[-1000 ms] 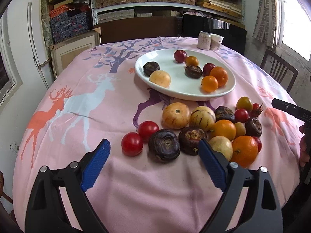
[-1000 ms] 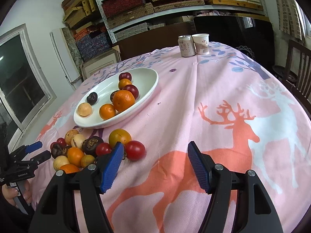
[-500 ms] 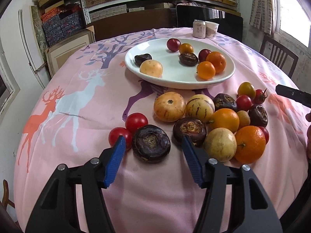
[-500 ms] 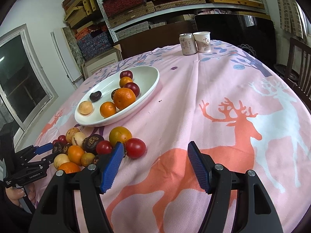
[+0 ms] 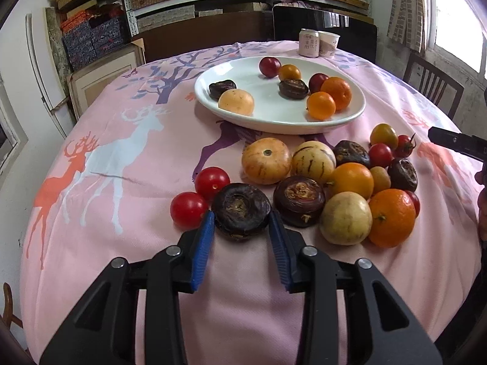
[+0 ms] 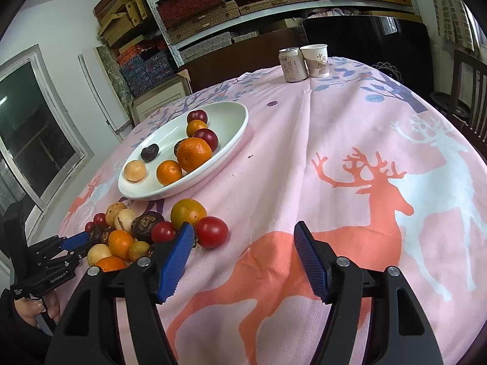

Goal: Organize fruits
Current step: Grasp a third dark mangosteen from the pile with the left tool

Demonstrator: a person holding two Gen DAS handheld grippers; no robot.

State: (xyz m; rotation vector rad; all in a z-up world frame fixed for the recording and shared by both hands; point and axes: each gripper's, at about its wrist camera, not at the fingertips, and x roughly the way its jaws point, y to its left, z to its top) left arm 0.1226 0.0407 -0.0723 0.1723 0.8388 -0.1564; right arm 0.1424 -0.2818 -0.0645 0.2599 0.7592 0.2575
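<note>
A white oval plate (image 5: 274,121) holds several fruits, among them an orange (image 5: 336,92) and a pale yellow fruit (image 5: 236,102). A pile of loose fruits lies on the pink cloth in front of it. My left gripper (image 5: 240,228) has its blue pads on both sides of a dark brown fruit (image 5: 240,210), which rests on the cloth. Two red tomatoes (image 5: 188,210) lie just left of it. My right gripper (image 6: 243,243) is open and empty above the cloth, right of the pile, near a red tomato (image 6: 211,231). The plate also shows in the right wrist view (image 6: 237,140).
A can (image 5: 308,42) and a paper cup (image 5: 328,43) stand at the table's far edge. A dark chair (image 5: 432,88) stands to the right. Shelves with boxes fill the back wall. The table edge curves close on the left.
My left gripper has moved forward to the dark brown fruit and narrowed its jaws around it. The right gripper has barely moved.
</note>
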